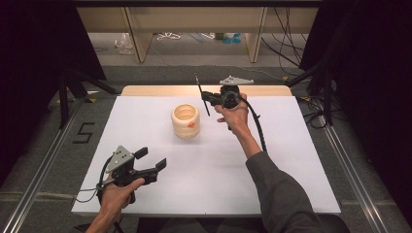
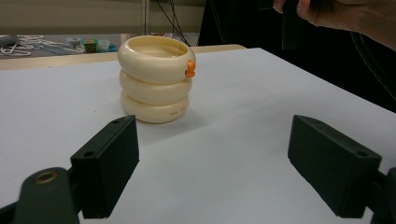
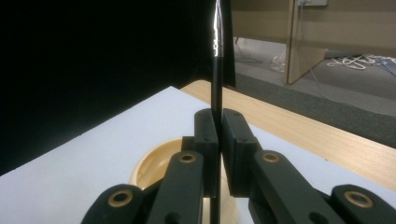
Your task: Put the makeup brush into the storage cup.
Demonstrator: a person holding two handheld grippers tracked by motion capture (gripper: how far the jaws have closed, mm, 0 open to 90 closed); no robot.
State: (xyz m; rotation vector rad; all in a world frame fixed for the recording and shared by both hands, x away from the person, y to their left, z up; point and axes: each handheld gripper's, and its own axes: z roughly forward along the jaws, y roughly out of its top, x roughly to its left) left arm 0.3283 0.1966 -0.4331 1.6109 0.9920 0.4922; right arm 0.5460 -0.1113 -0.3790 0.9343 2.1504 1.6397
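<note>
A cream holder [image 1: 185,120] shaped like three stacked rings stands on the white table top [image 1: 272,160], with a small orange knob [image 1: 191,124] on its top ring. My right gripper [image 1: 208,98] hangs just right of and behind the holder, shut on a thin black rod [image 1: 201,93] that stands nearly upright. In the right gripper view the rod [image 3: 217,65] runs up between the closed pads of the gripper [image 3: 218,123], and the holder's open mouth [image 3: 152,165] lies below. My left gripper [image 1: 151,163] rests open near the front left corner, with its jaws [image 2: 215,172] aimed at the holder [image 2: 156,79] and nothing between them.
The table's wooden far edge [image 1: 160,90] shows beyond the white top. Dark stands and cables [image 1: 316,104] flank both sides, and wooden table legs [image 1: 138,41] stand on the floor behind. A hand [image 2: 345,14] shows at the top right of the left gripper view.
</note>
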